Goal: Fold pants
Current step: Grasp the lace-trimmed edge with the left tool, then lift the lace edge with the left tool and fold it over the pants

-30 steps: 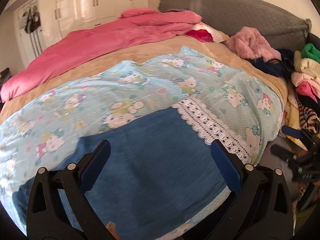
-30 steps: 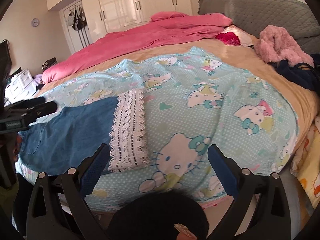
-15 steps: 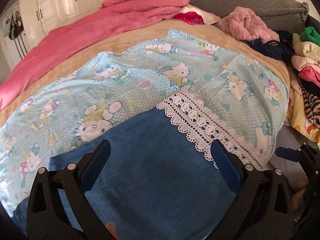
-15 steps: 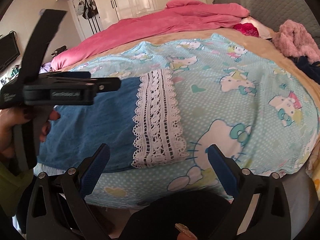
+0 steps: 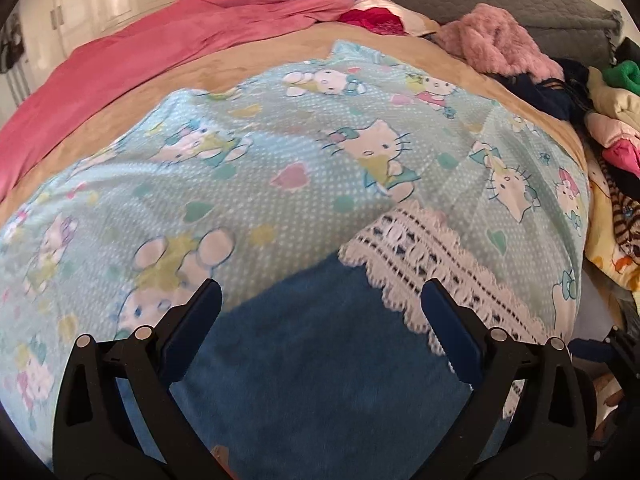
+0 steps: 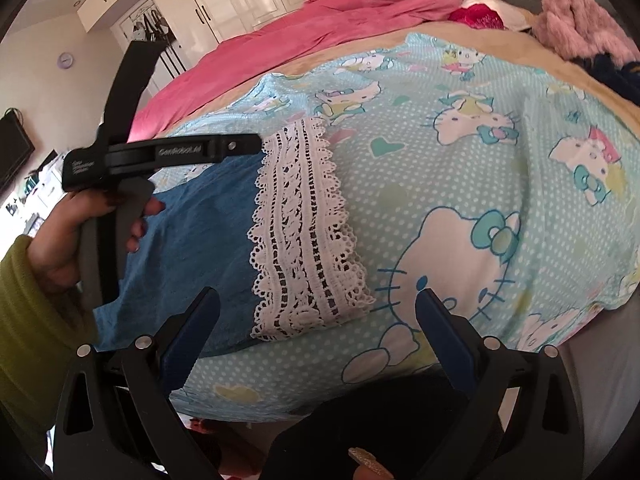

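The left gripper (image 5: 320,320) points forward with its two blue-padded fingers (image 5: 192,320) spread wide apart and nothing between them. The right gripper (image 6: 318,326) is spread just as wide, its blue pads (image 6: 444,332) also holding nothing. From the right wrist camera, the left hand (image 6: 76,236) appears at the left side, wrapped around the grey handle of its black gripper, index finger curled around the front of the grip. A green sleeve covers that wrist.
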The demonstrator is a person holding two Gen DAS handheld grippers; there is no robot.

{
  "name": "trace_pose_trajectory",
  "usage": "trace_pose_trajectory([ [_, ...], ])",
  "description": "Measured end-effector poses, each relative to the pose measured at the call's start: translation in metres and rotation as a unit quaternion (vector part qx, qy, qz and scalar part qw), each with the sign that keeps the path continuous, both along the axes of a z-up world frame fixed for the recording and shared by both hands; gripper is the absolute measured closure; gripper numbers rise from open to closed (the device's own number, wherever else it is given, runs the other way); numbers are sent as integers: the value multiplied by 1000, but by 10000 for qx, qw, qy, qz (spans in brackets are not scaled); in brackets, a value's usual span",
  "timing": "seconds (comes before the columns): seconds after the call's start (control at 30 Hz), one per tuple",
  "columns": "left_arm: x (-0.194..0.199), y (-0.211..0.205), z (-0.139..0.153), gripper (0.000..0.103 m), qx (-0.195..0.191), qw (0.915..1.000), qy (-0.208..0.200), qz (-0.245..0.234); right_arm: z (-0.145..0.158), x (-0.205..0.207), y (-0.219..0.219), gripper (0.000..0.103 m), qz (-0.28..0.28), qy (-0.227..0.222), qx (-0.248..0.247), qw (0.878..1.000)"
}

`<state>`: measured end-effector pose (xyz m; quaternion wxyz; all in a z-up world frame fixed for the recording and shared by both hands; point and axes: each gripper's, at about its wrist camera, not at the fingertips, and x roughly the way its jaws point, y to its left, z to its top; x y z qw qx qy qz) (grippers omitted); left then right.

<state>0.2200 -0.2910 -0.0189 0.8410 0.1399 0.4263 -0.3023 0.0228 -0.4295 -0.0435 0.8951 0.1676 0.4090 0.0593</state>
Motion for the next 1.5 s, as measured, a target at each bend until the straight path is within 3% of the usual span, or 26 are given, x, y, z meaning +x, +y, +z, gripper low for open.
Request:
trace_pose_trajectory([
  [0.23, 21, -13, -21, 11, -132, 9987, 429, -235, -2, 8, 9, 8, 181, -4, 57, 9998],
  [0.27, 24, -12, -25, 18, -223, 9977, 584, -245, -2, 9, 12, 24, 268, -7, 71, 9996],
  [0.37, 27, -9, -31, 38, -547, 9941, 893, -283, 0, 10, 19, 31, 343, -62, -109, 9993],
  [0.43, 24, -9, -31, 50, -674, 9918, 1007, -396, 4, 9, 16, 46, 282, -207, 25, 9994],
  [0.73, 24, -14, -33, 45, -662, 9914, 987, -543, -6, 22, 18, 43, 213, -81, 193, 9996],
  [0.8, 23, -16, -34, 46, -612, 9921, 968, -510, -5, 21, 18, 50, 204, -116, 159, 9996],
  [0.87, 23, -16, -32, 61, -642, 9918, 985, -497, -4, 21, 17, 74, 240, -153, 160, 9995],
  [1.0, 16, -17, -29, 79, -608, 9930, 881, -491, -6, 22, 16, 75, 273, -178, 372, 9988],
  [1.07, 16, -13, -28, 83, -669, 9929, 870, -466, -5, 22, 14, 77, 265, -192, 524, 9981],
  [1.3, 11, -1, -19, 86, -990, 9911, 795, -397, 4, 17, 13, 79, 290, -303, 781, 9961],
  [1.5, 5, 18, 0, 86, -1434, 9862, 742, -356, 27, 8, 28, 79, 470, -602, 586, 9954],
])
